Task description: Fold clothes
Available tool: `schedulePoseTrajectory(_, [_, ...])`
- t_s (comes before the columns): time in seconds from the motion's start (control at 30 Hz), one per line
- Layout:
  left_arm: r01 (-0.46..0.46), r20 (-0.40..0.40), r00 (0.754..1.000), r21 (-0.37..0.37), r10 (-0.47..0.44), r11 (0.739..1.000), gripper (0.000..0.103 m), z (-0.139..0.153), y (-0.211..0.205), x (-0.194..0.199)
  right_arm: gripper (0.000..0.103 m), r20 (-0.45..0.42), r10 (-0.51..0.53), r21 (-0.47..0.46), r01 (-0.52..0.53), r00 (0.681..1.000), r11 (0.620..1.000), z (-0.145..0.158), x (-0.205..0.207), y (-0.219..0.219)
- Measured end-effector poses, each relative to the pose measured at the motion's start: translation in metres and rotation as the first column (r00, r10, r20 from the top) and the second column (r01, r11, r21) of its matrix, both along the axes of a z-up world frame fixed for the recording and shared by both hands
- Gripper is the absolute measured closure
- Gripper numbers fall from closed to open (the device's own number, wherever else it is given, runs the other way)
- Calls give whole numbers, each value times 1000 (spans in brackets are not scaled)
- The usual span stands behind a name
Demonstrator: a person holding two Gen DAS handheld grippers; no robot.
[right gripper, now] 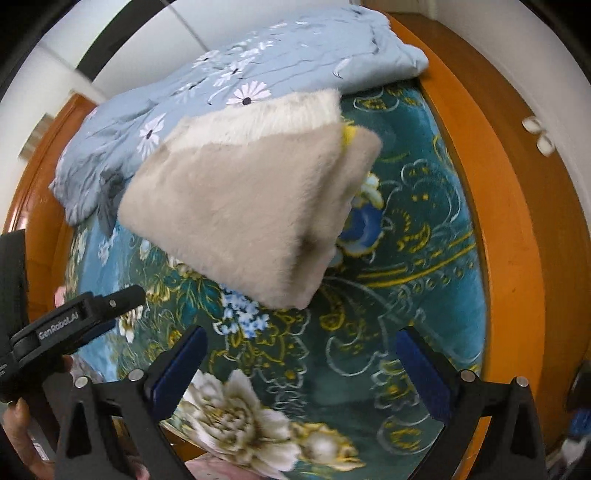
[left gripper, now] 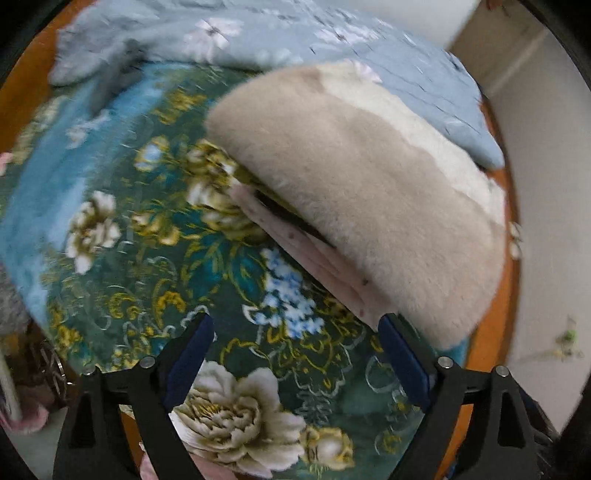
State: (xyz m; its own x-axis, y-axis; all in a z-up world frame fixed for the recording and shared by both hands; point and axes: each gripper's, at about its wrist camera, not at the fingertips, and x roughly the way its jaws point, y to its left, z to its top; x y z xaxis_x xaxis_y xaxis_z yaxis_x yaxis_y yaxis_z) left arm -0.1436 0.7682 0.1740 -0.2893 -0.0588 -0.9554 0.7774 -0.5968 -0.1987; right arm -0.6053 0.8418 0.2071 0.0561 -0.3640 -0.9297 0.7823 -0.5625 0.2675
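Observation:
A folded beige fleece garment with a cream band lies on the green floral blanket. Under its near edge a folded pale pink cloth sticks out. My left gripper stands open just short of that pink edge, nothing between its blue pads. In the right wrist view the same beige garment sits ahead, and my right gripper is open over the floral blanket, empty. The left gripper's black body shows at the left, held by a hand.
A crumpled light blue quilt with white flowers lies behind the garment, also the quilt in the right view. An orange wooden bed frame rims the blanket. A white wall stands at the right.

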Motion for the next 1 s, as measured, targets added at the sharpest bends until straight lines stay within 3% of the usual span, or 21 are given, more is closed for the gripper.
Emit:
schedulePoseTrajectory(0.1, [-34,17,999,-61,35,998,12,5,13,2,0,-33,45,-1,-45,998,999,-1,-7,5])
schedulePoseTrajectory(0.4, [-11,79,997,-154,23,988,12,15,45,-3,0,-123,197,-14,-200,973,980,0,-6,-3])
schedulePoseTrajectory(0.63, [-32,125,990,-222,61,975,6,22,53,-8,0,-124,251,-15,-254,960,967,0,-5,-13])
schedulePoseTrajectory(1.0, [-56,191,978,-160,87,986,6,8,50,-21,0,-122,292,28,-291,949,956,-10,-5,-20])
